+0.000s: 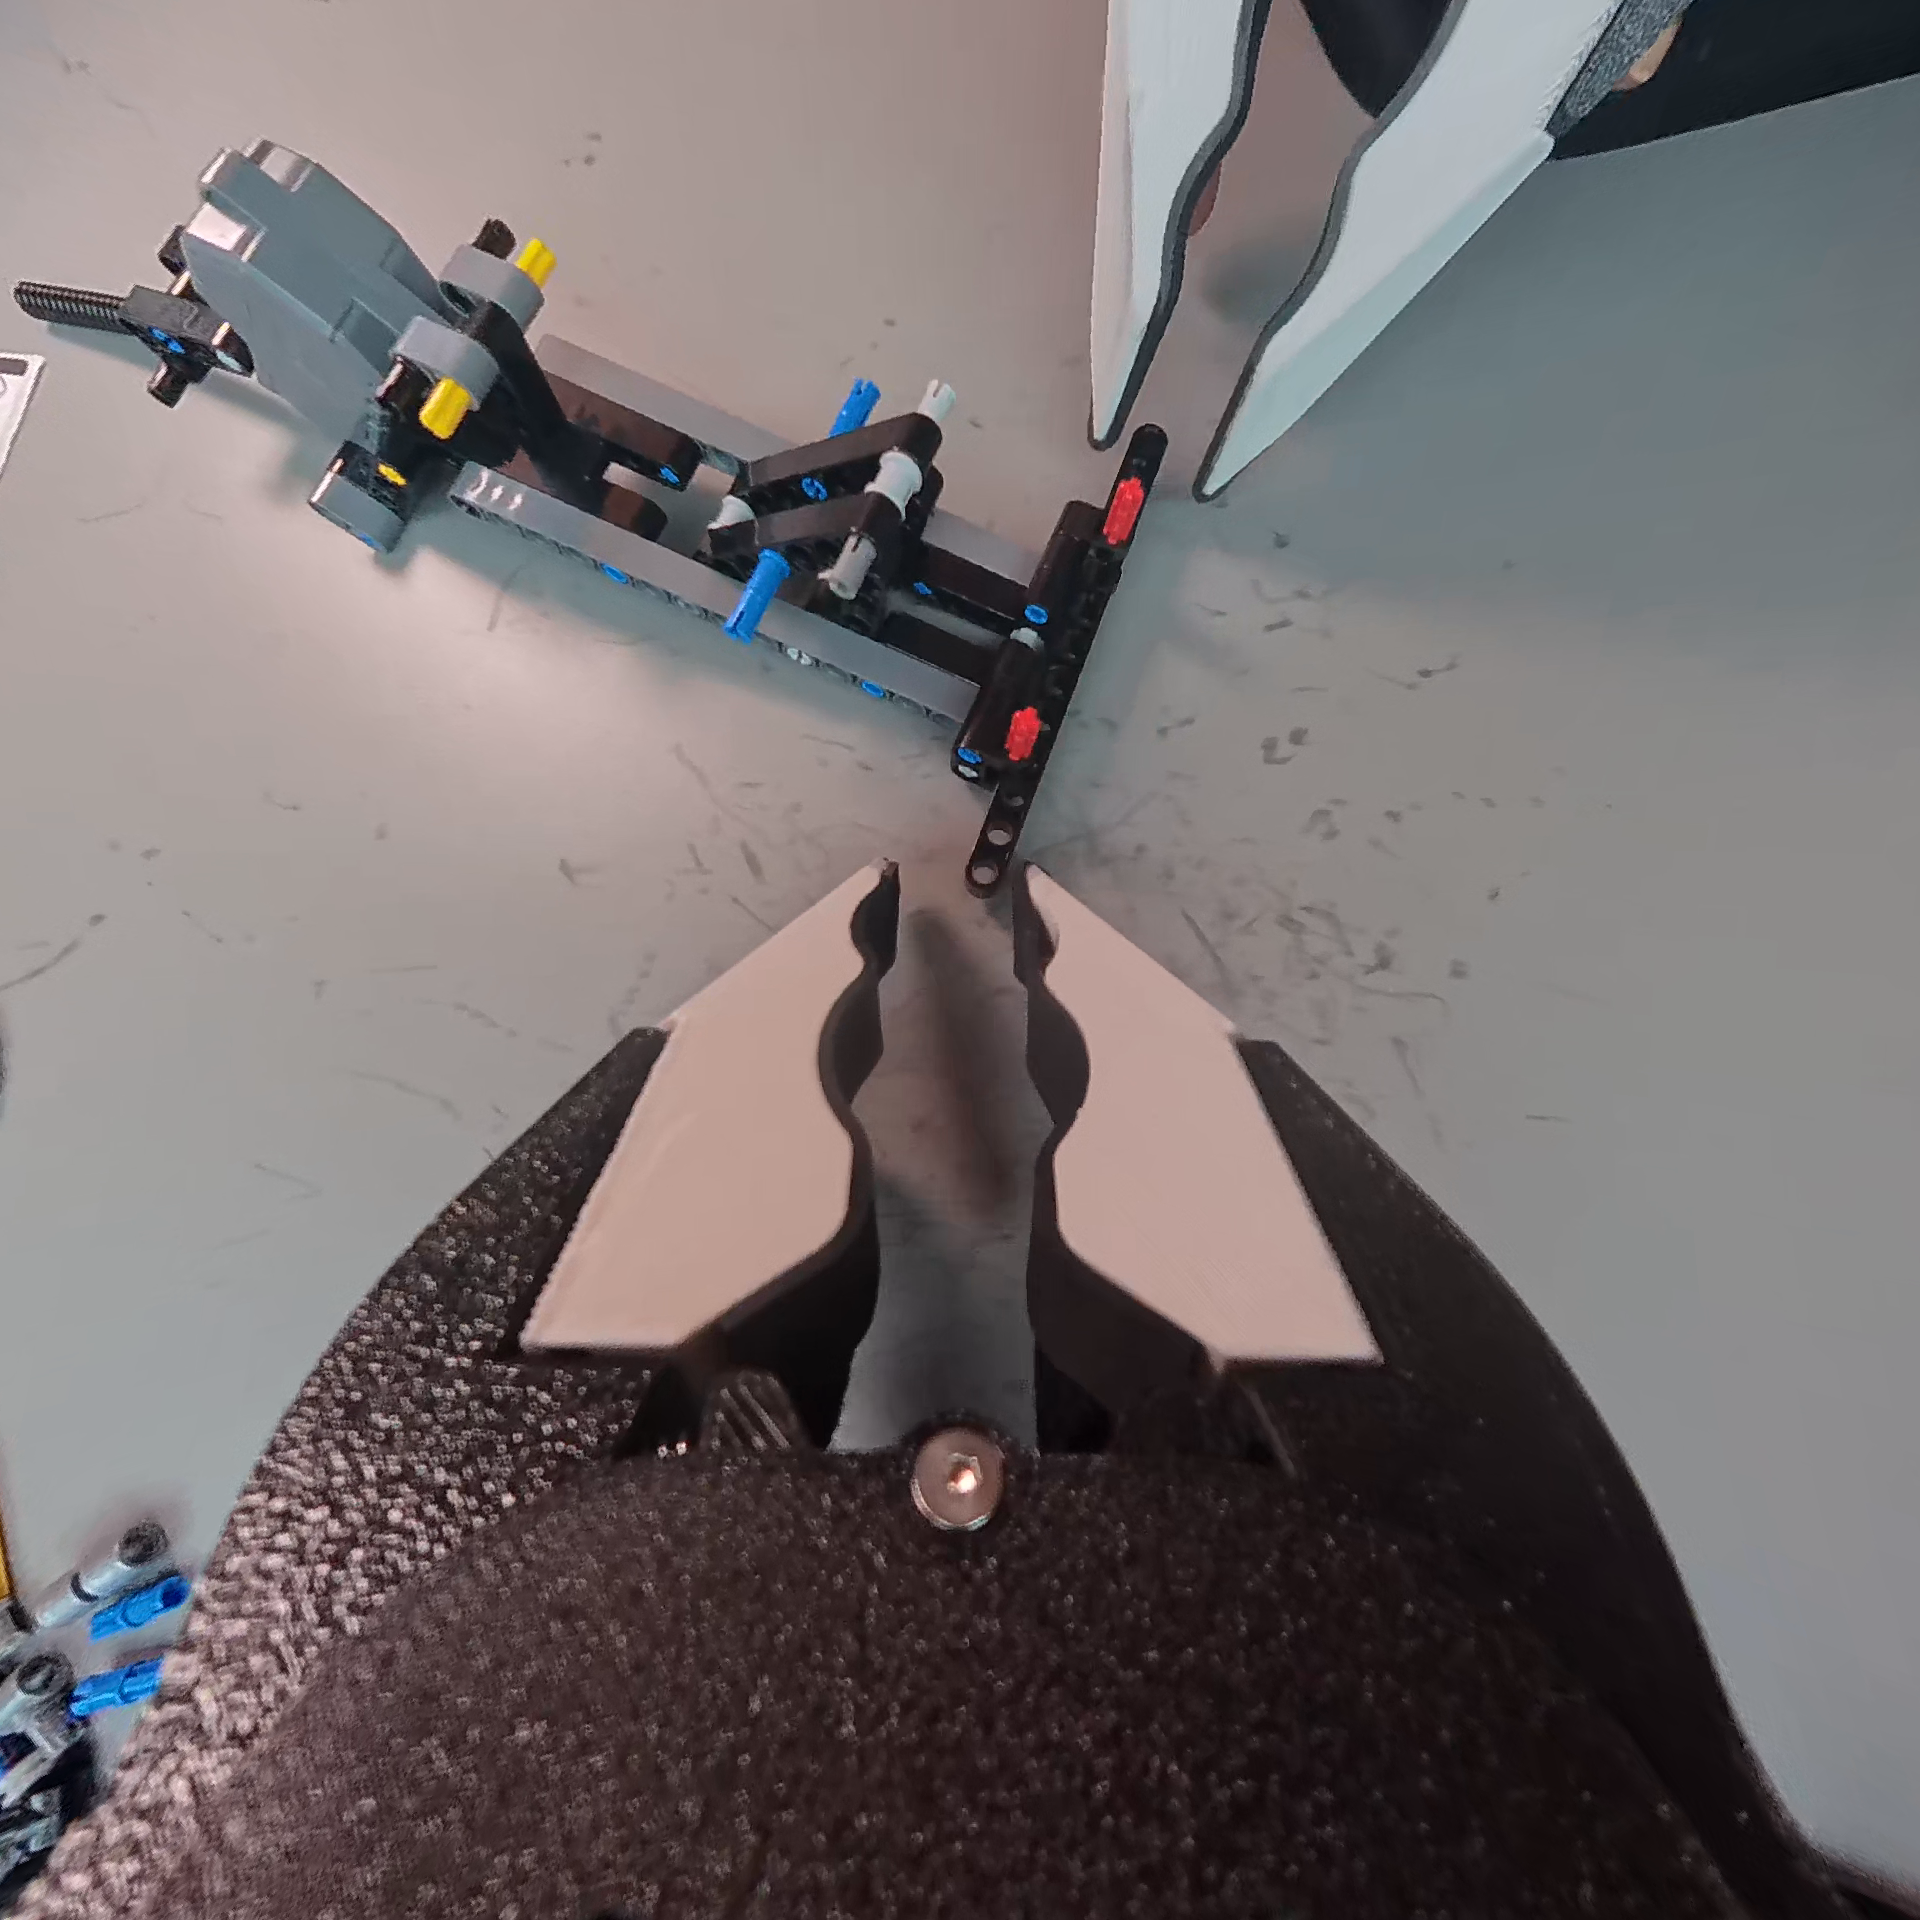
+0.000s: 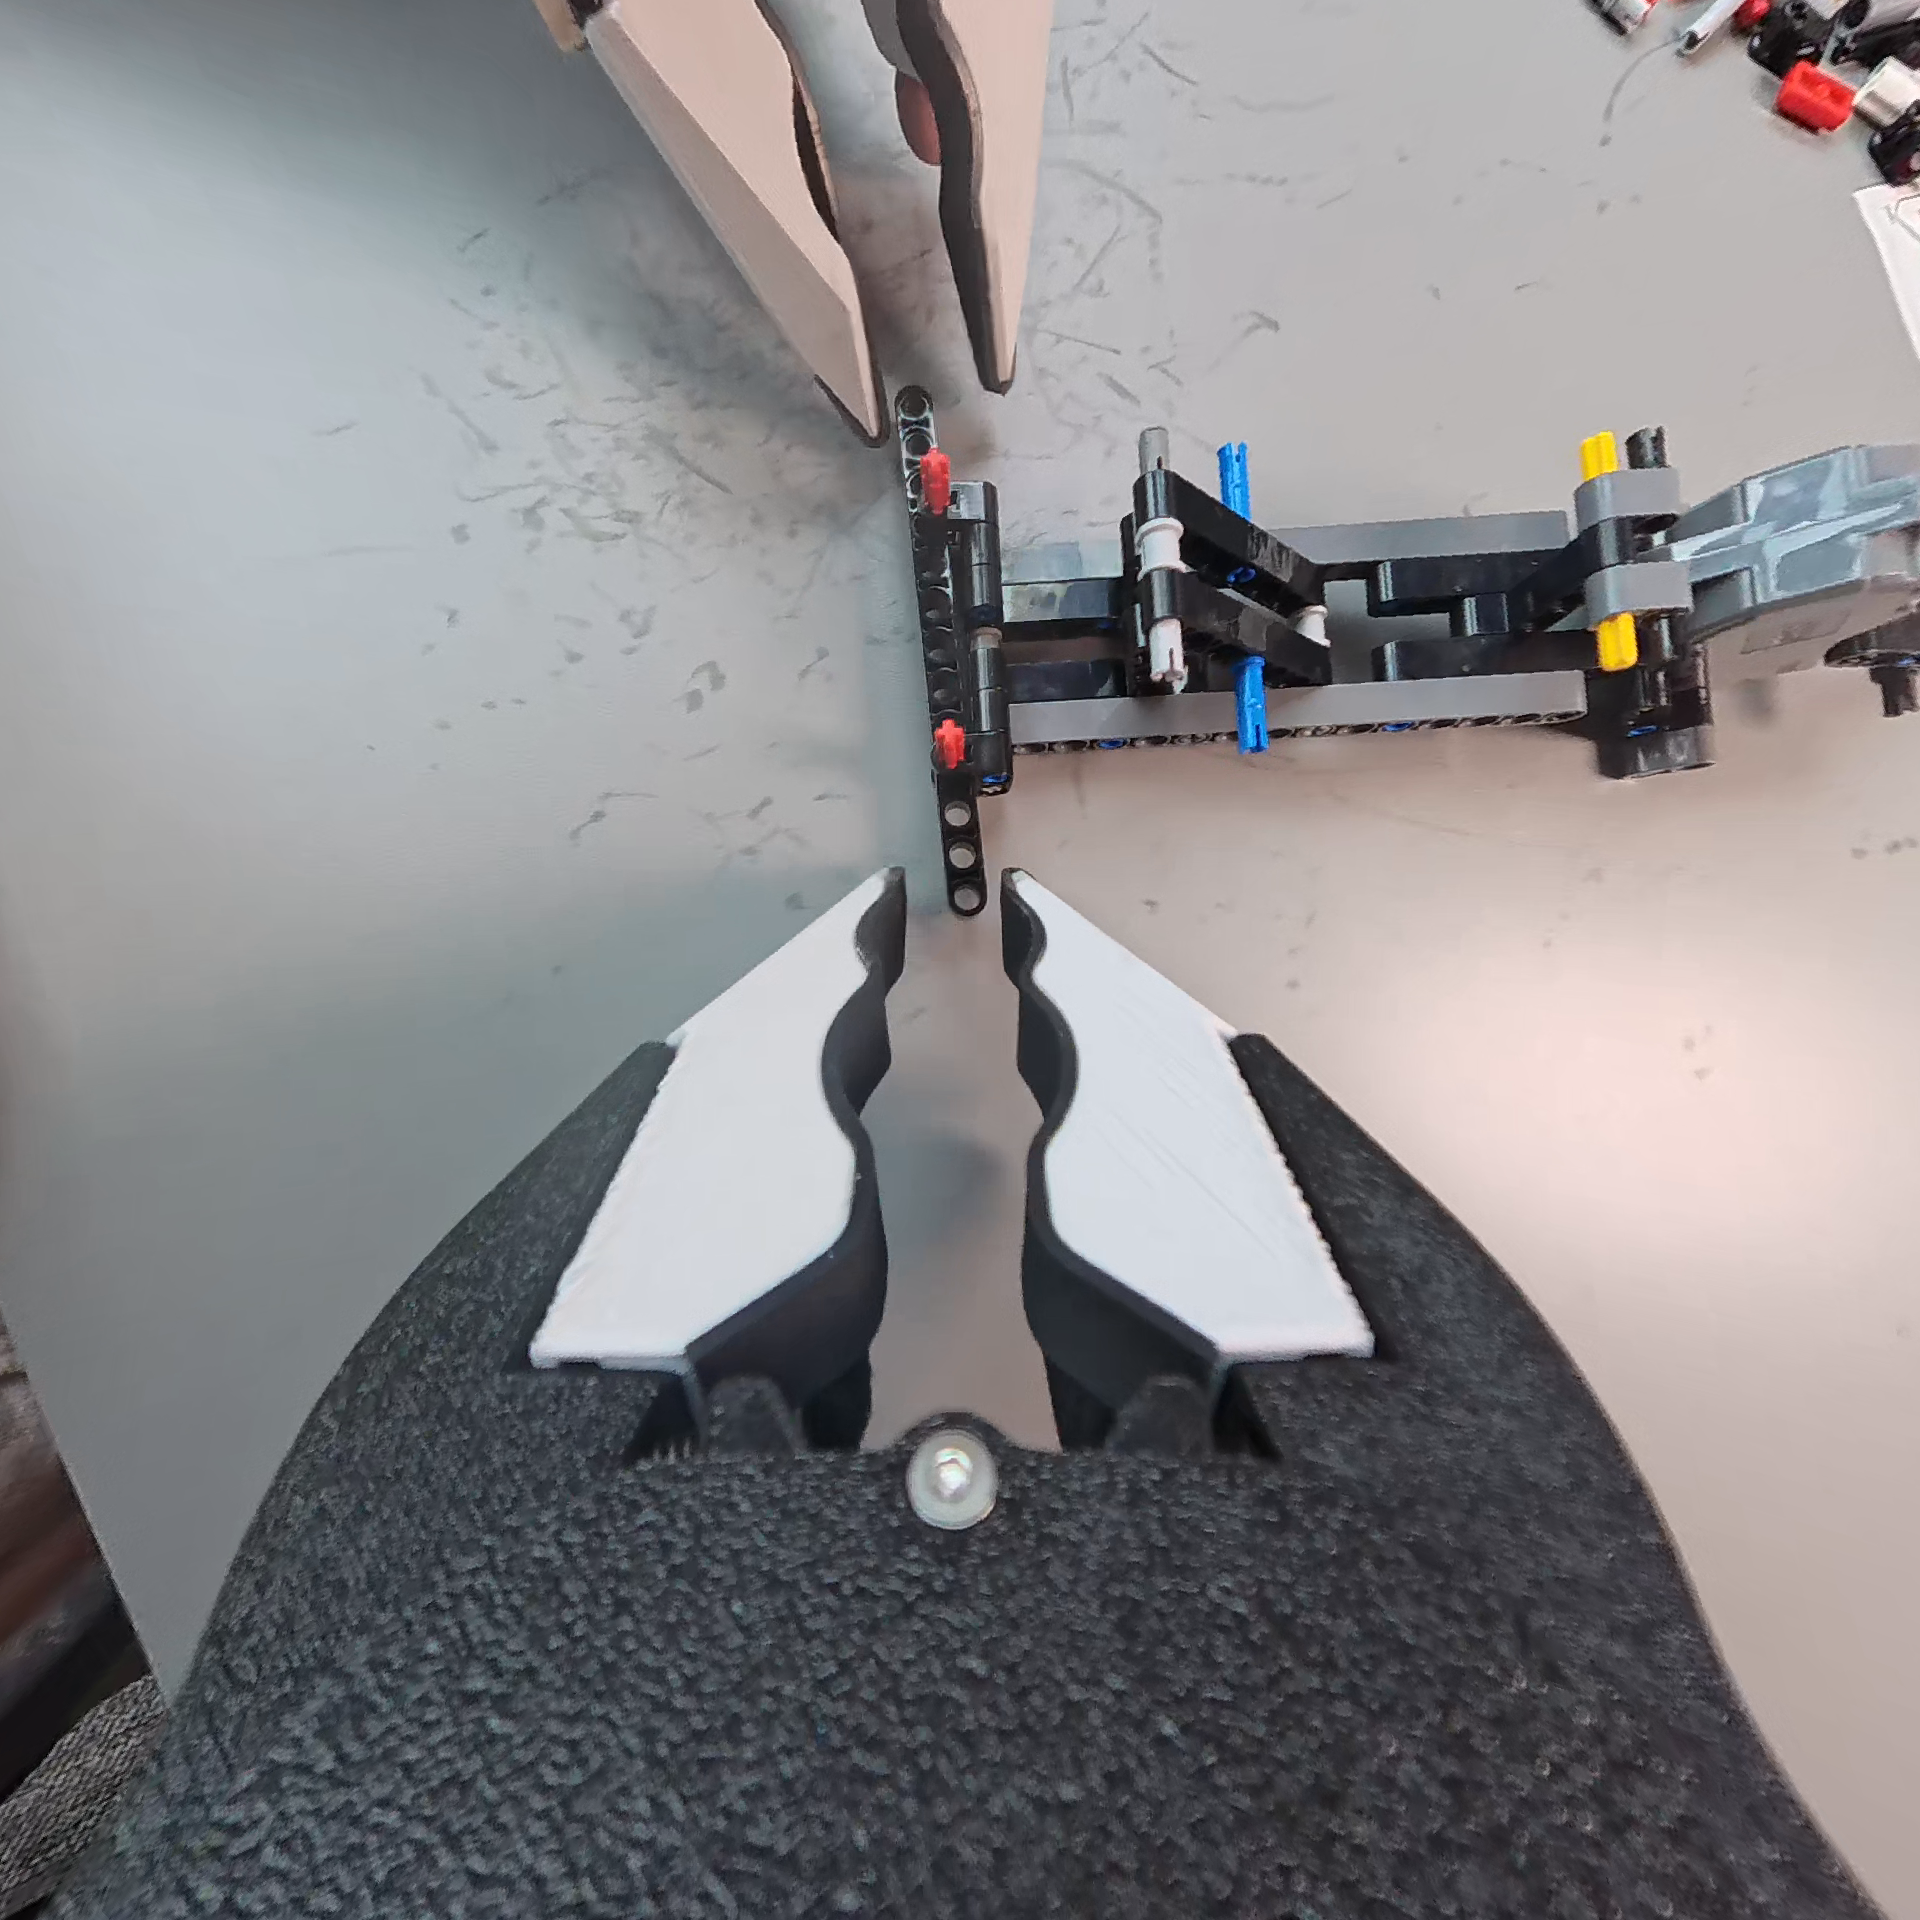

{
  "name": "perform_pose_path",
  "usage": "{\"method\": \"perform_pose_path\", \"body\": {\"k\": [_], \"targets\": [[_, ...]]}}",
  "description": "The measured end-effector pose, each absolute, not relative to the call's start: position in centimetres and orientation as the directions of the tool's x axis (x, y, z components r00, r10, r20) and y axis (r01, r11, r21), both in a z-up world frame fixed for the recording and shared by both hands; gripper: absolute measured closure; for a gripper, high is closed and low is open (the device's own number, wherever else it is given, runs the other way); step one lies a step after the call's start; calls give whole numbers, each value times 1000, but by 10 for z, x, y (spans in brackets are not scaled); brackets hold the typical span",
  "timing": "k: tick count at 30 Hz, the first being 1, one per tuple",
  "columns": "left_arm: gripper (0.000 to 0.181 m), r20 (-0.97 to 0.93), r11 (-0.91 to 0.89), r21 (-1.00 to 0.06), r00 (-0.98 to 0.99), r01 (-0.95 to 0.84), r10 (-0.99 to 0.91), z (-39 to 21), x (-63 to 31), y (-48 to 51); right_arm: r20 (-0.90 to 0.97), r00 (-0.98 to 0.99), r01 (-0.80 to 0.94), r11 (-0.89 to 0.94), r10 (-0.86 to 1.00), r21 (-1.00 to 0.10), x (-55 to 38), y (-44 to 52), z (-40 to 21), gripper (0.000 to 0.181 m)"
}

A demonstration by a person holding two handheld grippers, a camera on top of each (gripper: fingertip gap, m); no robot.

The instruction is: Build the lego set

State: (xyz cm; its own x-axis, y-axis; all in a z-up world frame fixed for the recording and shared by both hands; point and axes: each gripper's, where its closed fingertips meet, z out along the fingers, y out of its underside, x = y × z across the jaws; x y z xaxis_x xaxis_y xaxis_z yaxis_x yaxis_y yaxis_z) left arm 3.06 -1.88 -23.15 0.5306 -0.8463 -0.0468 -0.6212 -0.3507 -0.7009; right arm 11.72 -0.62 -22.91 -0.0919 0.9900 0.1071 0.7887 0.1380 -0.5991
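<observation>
A long lego assembly (image 1: 665, 566) of grey and black beams with blue, yellow and white pins lies flat on the grey table (image 1: 1507, 831). A thin black holed beam (image 1: 1003, 821) with two red pins (image 1: 1023, 732) crosses its near end. My left gripper (image 1: 956, 878) is open, its fingertips either side of one beam end without gripping it. My right gripper (image 1: 1155, 462) is open around the other end. In the right wrist view the right gripper (image 2: 951, 883) brackets the beam (image 2: 961, 842) and the left gripper (image 2: 932, 405) stands opposite; the assembly (image 2: 1351, 712) runs off to the right.
Loose blue pins and small parts (image 1: 125, 1621) lie at the left wrist view's lower left. A pile of red and black parts (image 2: 1818, 73) and a paper sheet (image 2: 1896, 249) sit at the right wrist view's top right. The table edge (image 2: 94, 1455) runs along the lower left. There is about 10 centimeters between the tips of the two grippers.
</observation>
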Motion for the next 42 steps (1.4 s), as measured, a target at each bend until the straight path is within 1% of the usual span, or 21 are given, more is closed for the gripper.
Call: {"method": "perform_pose_path", "body": {"k": [13,18,27,31,34,37,40,42], "targets": [[160,-49,-343,-724,540,-598,-840,-229,29,-14,138,-105,766,168,985,-620,113,-5,-233,160],[158,-48,-342,-725,539,-598,-841,-229,28,-13,124,-95,758,153,988,-634,109,-2,-231,165],[158,-50,-338,-730,540,-594,-840,-227,27,-14,126,-92,752,152,988,-641,108,-2,-229,165],[154,-39,-347,-757,567,-554,-823,-215,21,-13,119,-120,746,169,986,-644,114,-7,-224,161],[152,-66,-310,-854,679,-417,-731,-180,3,7,141,-149,714,205,979,-669,123,-7,-206,160],[152,-81,-216,-948,832,-235,-548,-127,-38,37,162,-84,616,179,983,-767,123,12,-171,157],[159,-55,-107,-990,941,-96,-334,-76,-91,65,117,43,417,89,992,-905,110,41,-130,152],[165,-28,-41,-999,980,-36,-195,-47,-128,86,64,144,255,26,987,-967,103,67,-107,152]]}}
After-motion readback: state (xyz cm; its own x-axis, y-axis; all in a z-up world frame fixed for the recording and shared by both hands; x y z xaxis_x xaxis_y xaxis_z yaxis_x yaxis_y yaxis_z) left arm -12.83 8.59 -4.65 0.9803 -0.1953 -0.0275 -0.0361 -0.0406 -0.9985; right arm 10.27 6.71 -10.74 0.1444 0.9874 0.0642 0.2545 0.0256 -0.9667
